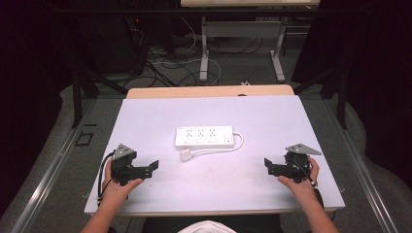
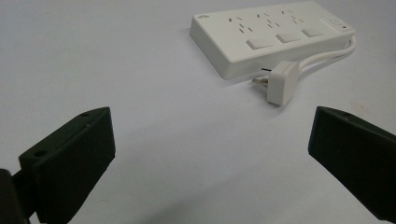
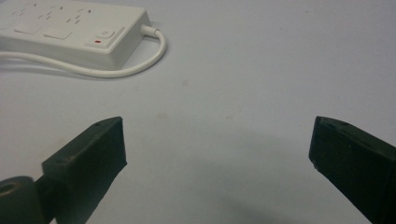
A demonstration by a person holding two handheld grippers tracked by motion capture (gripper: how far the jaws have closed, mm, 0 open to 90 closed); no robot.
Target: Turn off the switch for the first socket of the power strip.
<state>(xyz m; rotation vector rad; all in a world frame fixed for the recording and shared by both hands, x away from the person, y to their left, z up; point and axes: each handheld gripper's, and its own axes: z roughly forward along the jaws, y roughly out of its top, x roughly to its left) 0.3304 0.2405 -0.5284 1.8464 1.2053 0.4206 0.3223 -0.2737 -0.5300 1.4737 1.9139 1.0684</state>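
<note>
A white power strip lies at the middle of the white table, with its cord looped round to a white plug lying loose in front of it. The left gripper view has the strip and plug ahead to the right. My left gripper rests near the table's front left, open and empty. My right gripper sits at the front right, open and empty. The strip's switch end and cord lie beyond it to the left.
A wooden table edge shows behind the white top. Beyond it on the floor lie cables and the legs of another desk. Dark curtains flank both sides.
</note>
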